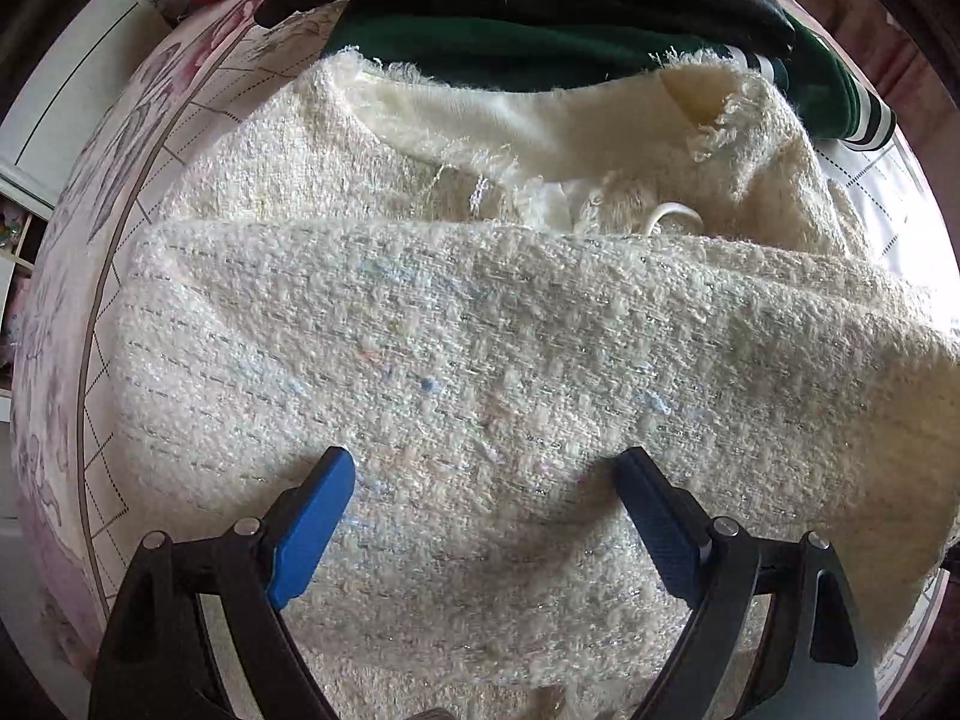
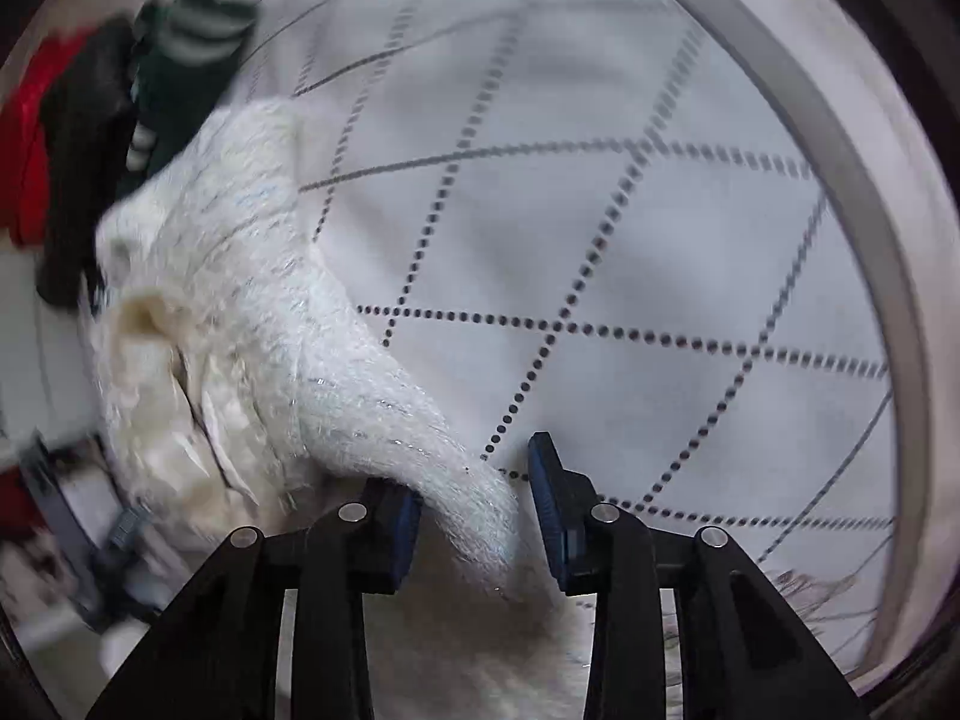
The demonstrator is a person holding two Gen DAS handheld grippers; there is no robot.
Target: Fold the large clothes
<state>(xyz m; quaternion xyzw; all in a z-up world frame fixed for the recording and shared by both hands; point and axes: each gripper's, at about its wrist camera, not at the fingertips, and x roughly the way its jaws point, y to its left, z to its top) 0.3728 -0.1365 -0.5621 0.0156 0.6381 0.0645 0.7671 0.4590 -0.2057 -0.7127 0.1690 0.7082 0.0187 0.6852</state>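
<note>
Nubbly cream woven garment (image 1: 480, 348) with glinting threads; smooth quilted bedcover (image 2: 600, 228).

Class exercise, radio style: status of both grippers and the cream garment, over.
Left gripper open over cream tweed garment. Right gripper open around its edge. Dark folded clothes stacked beyond.

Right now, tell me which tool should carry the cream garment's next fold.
Right, probably. The right tool has a fold of the cream garment between its open fingers, ready to close. The left tool is open above flat cloth, with no edge between its fingers.
</note>
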